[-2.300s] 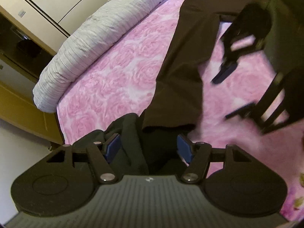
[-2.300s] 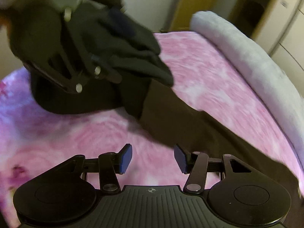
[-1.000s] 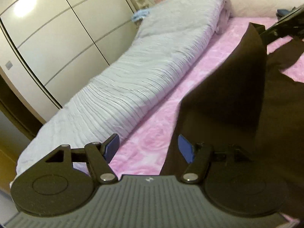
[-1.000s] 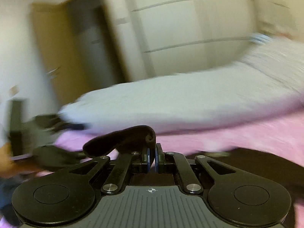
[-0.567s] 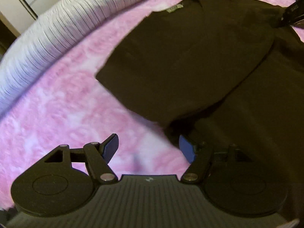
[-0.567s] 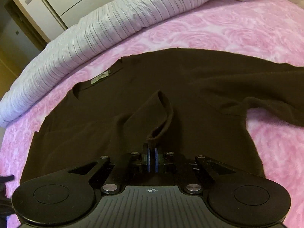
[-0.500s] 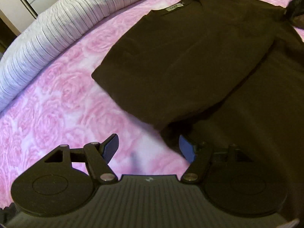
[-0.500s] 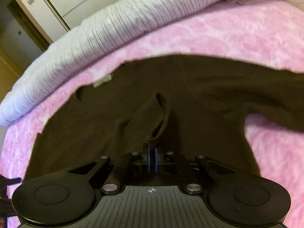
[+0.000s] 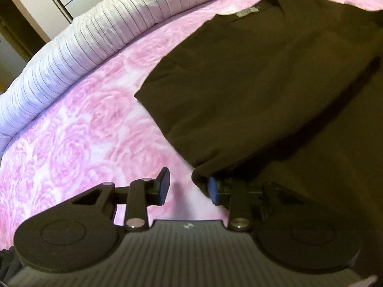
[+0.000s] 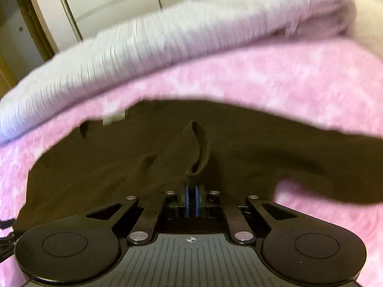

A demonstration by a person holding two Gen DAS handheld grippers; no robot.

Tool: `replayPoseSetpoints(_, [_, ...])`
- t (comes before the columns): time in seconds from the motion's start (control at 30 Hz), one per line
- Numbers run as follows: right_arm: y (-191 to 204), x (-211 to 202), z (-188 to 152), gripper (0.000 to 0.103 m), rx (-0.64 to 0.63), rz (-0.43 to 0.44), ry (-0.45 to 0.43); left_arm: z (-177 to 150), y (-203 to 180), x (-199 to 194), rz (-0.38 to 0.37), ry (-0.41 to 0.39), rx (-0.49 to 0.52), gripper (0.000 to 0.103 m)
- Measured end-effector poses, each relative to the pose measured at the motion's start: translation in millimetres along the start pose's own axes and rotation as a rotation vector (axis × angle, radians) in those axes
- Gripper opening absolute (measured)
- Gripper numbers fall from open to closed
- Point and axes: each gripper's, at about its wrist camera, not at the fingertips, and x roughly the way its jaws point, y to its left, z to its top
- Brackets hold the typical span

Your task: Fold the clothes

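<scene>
One dark brown garment (image 9: 251, 76) lies spread on the bed, with one pale label (image 9: 247, 12) at its neckline. One pink rose-patterned bedspread (image 9: 79, 129) covers the mattress. One striped pale lavender duvet (image 9: 91, 38) is bunched along the far side. Two handheld grippers are present: one left gripper (image 9: 188, 186) and one right gripper (image 10: 191, 198), each with two blue-padded fingers, four pads in all. One white wardrobe (image 10: 115, 2) stands behind the bed, and at least two of its door panels can be made out.

Dim, warm indoor light; the right wrist view is smeared by motion blur, and both views bow at the edges.
</scene>
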Motion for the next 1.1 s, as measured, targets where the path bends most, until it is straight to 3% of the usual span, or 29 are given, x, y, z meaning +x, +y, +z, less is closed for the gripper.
replayPoseSetpoints(0.1, [4.3, 15.4, -6.4, 0.004, -0.032, -0.020, 0.044, 0.8, 5.7, 1.1, -0.015, 0.017, -0.016, 0.030])
replayPoseSetpoints(0.33, [-15.1, 33.1, -14.4, 0.004, 0.116, -0.065, 0.150, -3.9, 11.9, -15.5, -0.062, 0.033, 0.021, 0.029])
replayPoseSetpoints(0.4, [-18.2, 26.0, -9.3, 0.004, 0.163, -0.055, 0.144, -8.0, 15.1, -23.3, -0.061, 0.041, 0.016, 0.029])
replayPoseSetpoints(0.5, [-18.5, -2.1, 1.9, 0.004, 0.161, 0.041, -0.036, -14.5, 17.8, -34.4, -0.056, 0.058, 0.006, 0.029])
replayPoseSetpoints(0.57, [-24.0, -6.3, -2.6, 0.004, 0.168, 0.044, -0.069, -17.1, 16.5, -40.4, -0.053, 0.070, 0.009, 0.029])
replayPoseSetpoints(0.67, [-41.1, 19.6, -25.7, 0.004, 0.188, -0.028, 0.101, -19.6, 12.1, -49.0, -0.051, 0.083, 0.019, 0.029])
replayPoseSetpoints(0.73, [-50.5, 26.1, -37.3, 0.006, 0.220, -0.044, 0.153, -19.0, 8.5, -55.6, -0.047, 0.081, 0.027, 0.030])
replayPoseSetpoints(0.93, [-55.5, 2.1, -44.5, 0.023, 0.232, -0.101, 0.141, -9.5, -8.8, -76.3, -0.058, 0.042, 0.043, 0.033])
replayPoseSetpoints(1.1, [-78.8, -45.4, -63.0, 0.034, 0.298, -0.145, 0.104, 5.4, -31.8, -91.8, -0.113, -0.033, 0.092, 0.039])
